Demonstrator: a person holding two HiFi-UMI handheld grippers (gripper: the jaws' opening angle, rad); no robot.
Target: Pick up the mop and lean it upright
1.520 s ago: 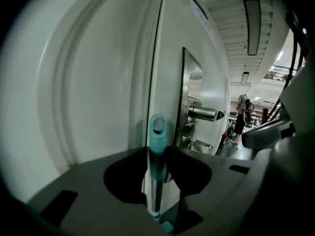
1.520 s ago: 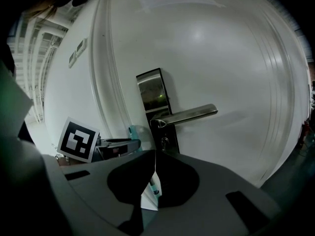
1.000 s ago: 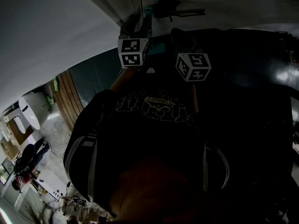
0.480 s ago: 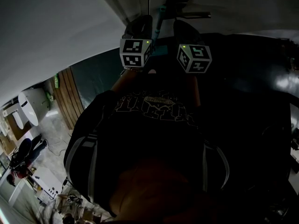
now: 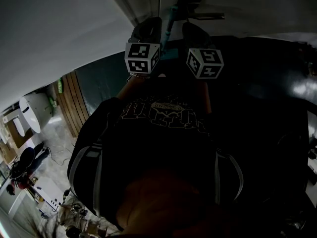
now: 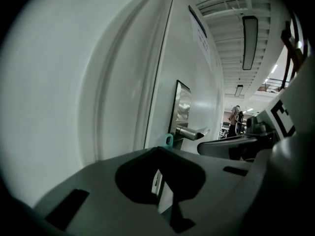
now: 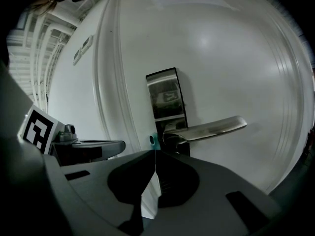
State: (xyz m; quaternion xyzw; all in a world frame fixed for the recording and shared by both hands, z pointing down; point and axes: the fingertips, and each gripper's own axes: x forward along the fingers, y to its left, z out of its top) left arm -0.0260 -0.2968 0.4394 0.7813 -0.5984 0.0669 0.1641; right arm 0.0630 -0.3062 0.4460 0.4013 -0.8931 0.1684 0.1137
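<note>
The mop shows only as the teal top end of its handle (image 5: 170, 23), standing upright against the white door (image 5: 74, 29) beside the metal door lever (image 7: 206, 126). My left gripper (image 5: 148, 29) is just left of it, jaws shut, with the teal tip (image 6: 168, 140) right past them. My right gripper (image 5: 194, 32) is just right of the handle, jaws shut edge to edge, with the teal tip (image 7: 153, 141) close beyond. Neither pair of jaws visibly grips the handle. The rest of the mop is hidden by my body.
The door's lock plate (image 7: 166, 100) and lever stick out close ahead of both grippers. A door frame edge (image 6: 160, 73) runs up on the left. Far below left are wooden slats (image 5: 74, 105), a white fixture (image 5: 32, 113) and clutter on the floor.
The teal handle top was beside the left gripper and now stands between the two. Both marker cubes rose a little toward the door.
</note>
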